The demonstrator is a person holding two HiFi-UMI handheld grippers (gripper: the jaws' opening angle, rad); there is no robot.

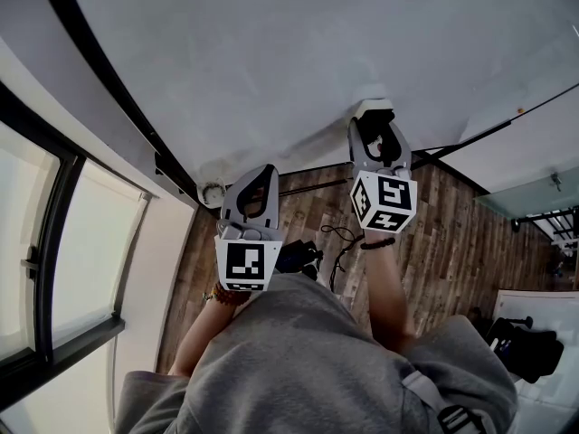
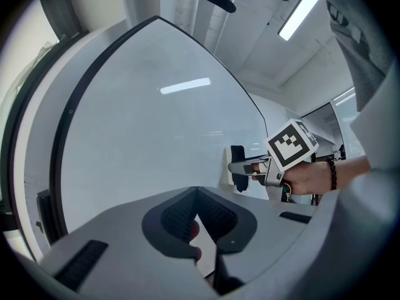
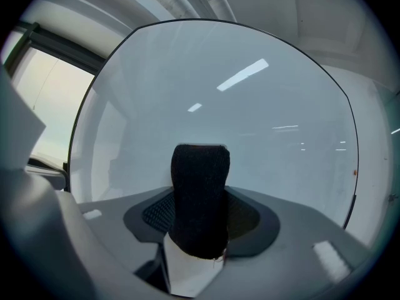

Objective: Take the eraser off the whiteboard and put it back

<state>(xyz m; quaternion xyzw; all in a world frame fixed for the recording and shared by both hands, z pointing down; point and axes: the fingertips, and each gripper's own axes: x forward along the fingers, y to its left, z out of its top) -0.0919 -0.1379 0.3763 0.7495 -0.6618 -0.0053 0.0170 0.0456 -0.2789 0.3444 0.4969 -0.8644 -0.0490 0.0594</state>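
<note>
Right gripper (image 3: 200, 214): your fingers are clamped on the eraser (image 3: 200, 174), which you hold level with its white back at the whiteboard (image 3: 262, 136) and its black felt outward. Left gripper (image 2: 197, 190): fingers together, nothing between, short of the board.

Whiteboard (image 1: 298, 52): plain white face, thin black frame; pale streaks of lamp reflection across it in both gripper views.
Eraser (image 3: 200, 199): black felt, white body below it toward 6 o'clock.
Right gripper (image 1: 374, 120) and left gripper (image 1: 262, 174): light grey shells; pads (image 2: 178, 217) black, finely dimpled; marker cubes (image 1: 246, 265) white with black square patterns.
Floor (image 1: 452, 233): brown wood planks with streaky grain, from centre out to 3 o'clock in head view.
Sweatshirt (image 1: 317, 360): grey, at 6 o'clock.
Bead bracelet (image 1: 378, 242), right wrist: black; band (image 1: 222, 294), left wrist: brownish amber.
Window frame (image 1: 54, 242), 9 o'clock: black; panes (image 1: 90, 242) pale cream.
</note>
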